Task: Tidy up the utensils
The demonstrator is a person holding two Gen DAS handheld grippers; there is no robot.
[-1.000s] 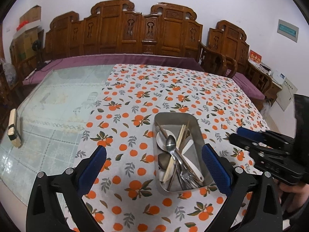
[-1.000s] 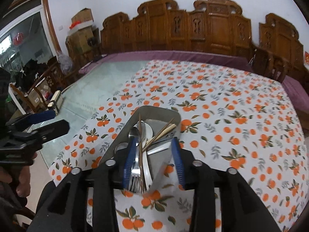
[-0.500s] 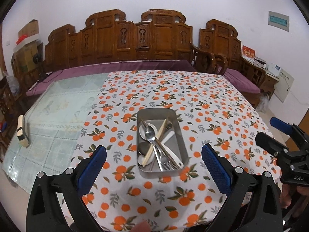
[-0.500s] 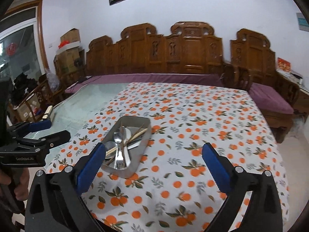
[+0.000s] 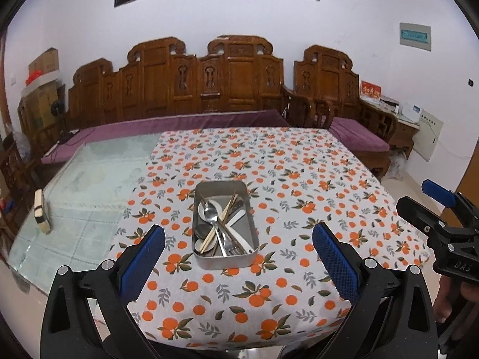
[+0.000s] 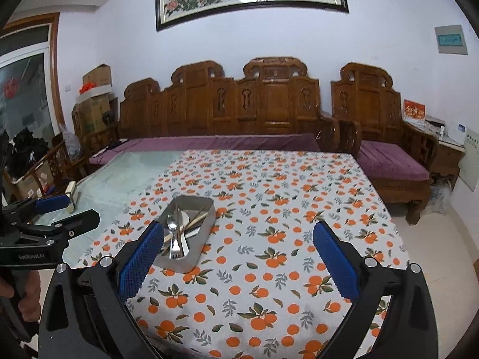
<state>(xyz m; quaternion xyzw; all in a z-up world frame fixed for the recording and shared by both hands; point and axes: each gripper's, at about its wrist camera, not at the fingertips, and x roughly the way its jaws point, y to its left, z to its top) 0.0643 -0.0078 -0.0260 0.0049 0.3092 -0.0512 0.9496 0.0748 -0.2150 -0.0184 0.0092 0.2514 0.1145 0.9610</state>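
Note:
A steel tray [image 5: 225, 261] sits on the orange-print tablecloth [image 5: 269, 179], holding metal spoons [image 5: 211, 211], forks, a white spoon and wooden chopsticks [image 5: 220, 224] piled together. It also shows in the right wrist view [image 6: 194, 261], left of centre. My left gripper [image 5: 239, 266] is open and empty, held back above the table's near edge with the tray between its fingers in view. My right gripper [image 6: 239, 257] is open and empty, to the right of the tray and apart from it.
A brush-like block [image 5: 41, 211] lies on the bare glass tabletop [image 5: 89, 179] at the left. A carved wooden sofa with purple cushions [image 5: 179, 125] stands behind the table, and a wooden armchair [image 6: 395, 161] to the right. Cardboard boxes [image 6: 95, 101] stack at the far left.
Both grippers have pulled back and up from the tray. The right gripper, narrow over the forks a second ago, has opened wide and is empty. The utensils stay in the tray.

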